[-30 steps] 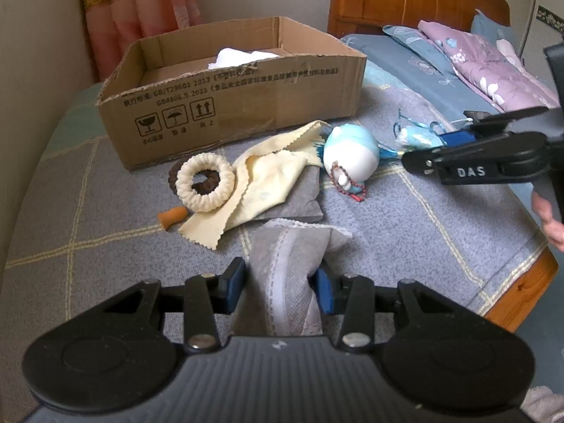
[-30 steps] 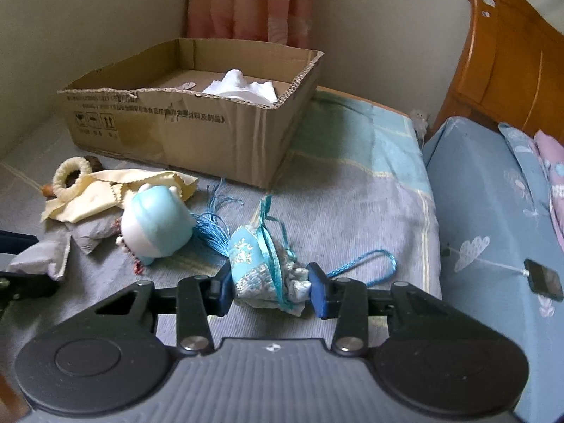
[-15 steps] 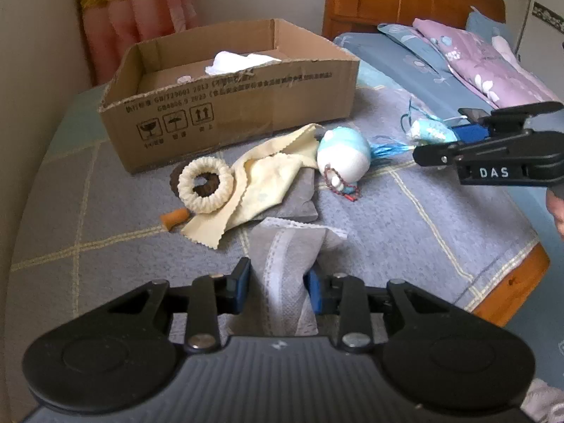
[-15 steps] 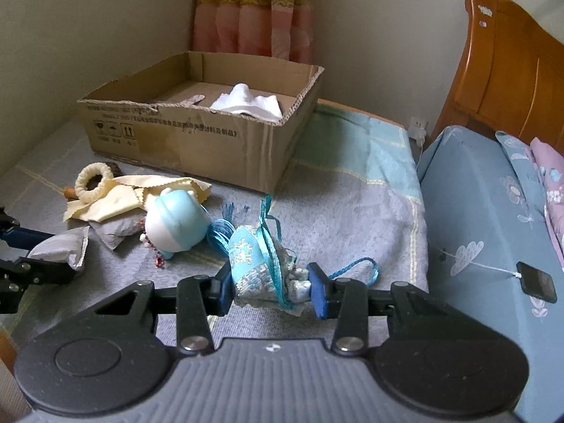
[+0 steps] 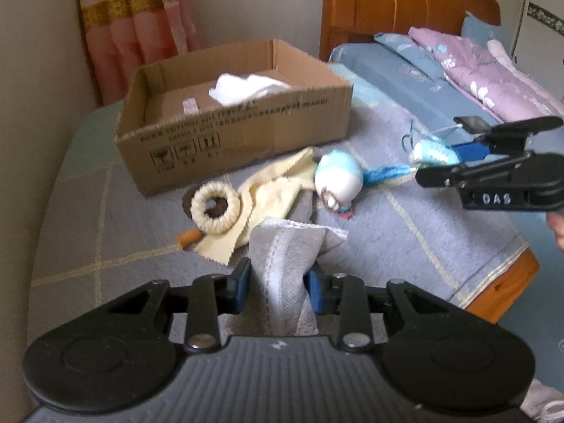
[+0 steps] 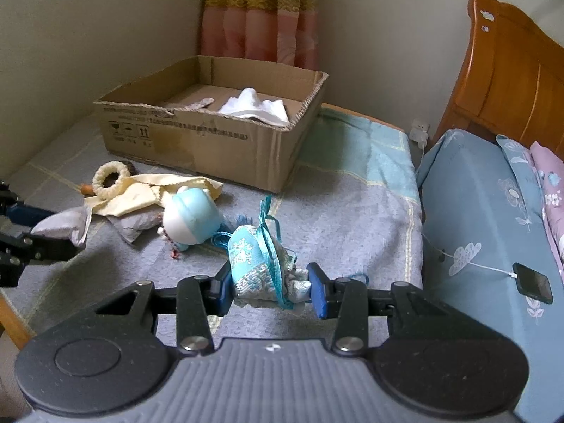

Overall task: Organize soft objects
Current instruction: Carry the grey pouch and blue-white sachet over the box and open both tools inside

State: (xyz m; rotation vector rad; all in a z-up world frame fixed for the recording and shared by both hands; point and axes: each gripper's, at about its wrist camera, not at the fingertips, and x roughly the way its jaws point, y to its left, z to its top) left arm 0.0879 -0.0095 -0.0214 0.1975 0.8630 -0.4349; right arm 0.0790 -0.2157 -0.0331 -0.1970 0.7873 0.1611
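Observation:
My left gripper [image 5: 278, 287] is shut on a grey cloth pouch [image 5: 285, 257] with a white lace strip, held above the bed. My right gripper [image 6: 269, 287] is shut on a light blue embroidered sachet [image 6: 252, 261] with teal cords and a tassel; the left wrist view shows the same right gripper [image 5: 437, 162] at the right with the sachet [image 5: 431, 151]. On the bedspread lie a blue-and-white plush toy [image 5: 338, 178], a yellow cloth [image 5: 268, 197], a woven cream ring [image 5: 215, 206] and another grey pouch [image 6: 135, 224]. Behind them stands an open cardboard box [image 5: 243, 141].
White cloth [image 6: 255, 105] lies inside the box. A folded blue quilt [image 6: 486, 232] with a phone [image 6: 532, 282] on a white cable lies to the right, a wooden headboard [image 6: 511, 77] beyond it. A small orange item [image 5: 190, 237] sits by the ring. A wall and a curtain [image 6: 261, 10] close the far side.
Both grippers have risen a little with their loads. The left jaws closed tighter on the grey pouch. The sachet's blue tassel now trails off the bedspread.

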